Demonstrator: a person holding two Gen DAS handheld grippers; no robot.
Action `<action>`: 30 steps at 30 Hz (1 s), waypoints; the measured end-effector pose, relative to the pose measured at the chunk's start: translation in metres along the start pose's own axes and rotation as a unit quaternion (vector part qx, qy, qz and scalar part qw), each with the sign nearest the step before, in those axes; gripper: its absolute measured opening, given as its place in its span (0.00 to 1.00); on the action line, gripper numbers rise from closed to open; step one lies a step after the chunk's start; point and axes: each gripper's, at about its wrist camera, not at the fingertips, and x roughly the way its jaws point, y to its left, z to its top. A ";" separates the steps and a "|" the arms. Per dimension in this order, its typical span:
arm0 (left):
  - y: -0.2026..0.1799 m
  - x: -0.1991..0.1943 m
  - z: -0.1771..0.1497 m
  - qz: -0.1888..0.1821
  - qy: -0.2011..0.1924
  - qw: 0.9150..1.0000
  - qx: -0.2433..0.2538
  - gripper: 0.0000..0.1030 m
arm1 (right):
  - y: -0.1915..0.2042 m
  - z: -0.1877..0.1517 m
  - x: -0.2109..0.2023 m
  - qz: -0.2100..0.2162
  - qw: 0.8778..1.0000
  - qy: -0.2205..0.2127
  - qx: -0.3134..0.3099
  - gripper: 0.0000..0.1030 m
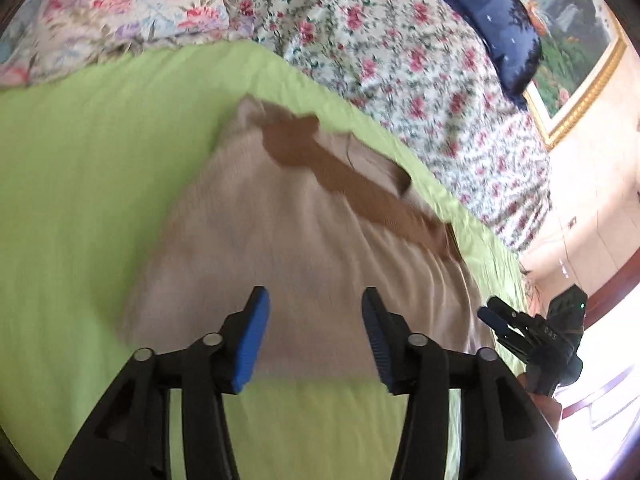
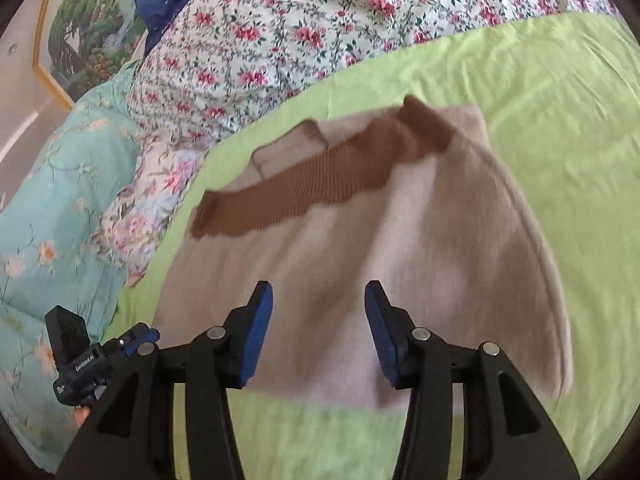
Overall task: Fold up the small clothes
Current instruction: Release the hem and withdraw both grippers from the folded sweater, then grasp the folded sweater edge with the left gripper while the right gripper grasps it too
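A small beige knitted garment [image 1: 304,264] with a brown ribbed band [image 1: 352,188] lies folded on the green sheet [image 1: 80,200]. My left gripper [image 1: 316,300] hovers above its near edge, open, with nothing between the blue pads. At the right edge of the left wrist view the right gripper [image 1: 494,314] shows beside the garment. In the right wrist view the same beige garment [image 2: 400,248] with its brown band [image 2: 320,184] lies ahead, and my right gripper [image 2: 319,294] stands open over its near hem, holding nothing. The left gripper [image 2: 140,338] is at the lower left there.
A floral quilt [image 2: 300,32] is piled behind the green sheet [image 2: 560,120]. A turquoise flowered cover [image 2: 52,200] lies to the left, a dark blue pillow [image 1: 500,20] and a framed painting [image 1: 580,60] stand by the wall. Both views are motion-blurred.
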 end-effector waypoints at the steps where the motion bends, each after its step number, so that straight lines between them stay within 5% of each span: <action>1: -0.003 -0.003 -0.010 0.001 0.003 1.000 -0.002 0.53 | 0.001 -0.007 -0.002 0.002 1.000 0.003 0.002 0.49; 13: -0.002 -0.001 -0.061 -0.002 0.034 0.999 -0.034 0.59 | 0.002 -0.054 -0.009 -0.001 0.999 0.039 0.013 0.52; 20: 0.022 0.010 -0.040 -0.011 0.005 0.995 -0.097 0.61 | 0.004 -0.053 -0.009 0.008 0.999 0.046 0.007 0.53; 28: 0.045 0.030 0.003 0.034 -0.049 0.990 -0.125 0.58 | 0.009 -0.037 -0.006 0.023 0.999 0.039 -0.007 0.55; 30: 0.039 0.034 0.013 0.041 -0.053 0.991 -0.112 0.42 | 0.006 -0.025 -0.005 0.027 0.999 0.033 -0.015 0.55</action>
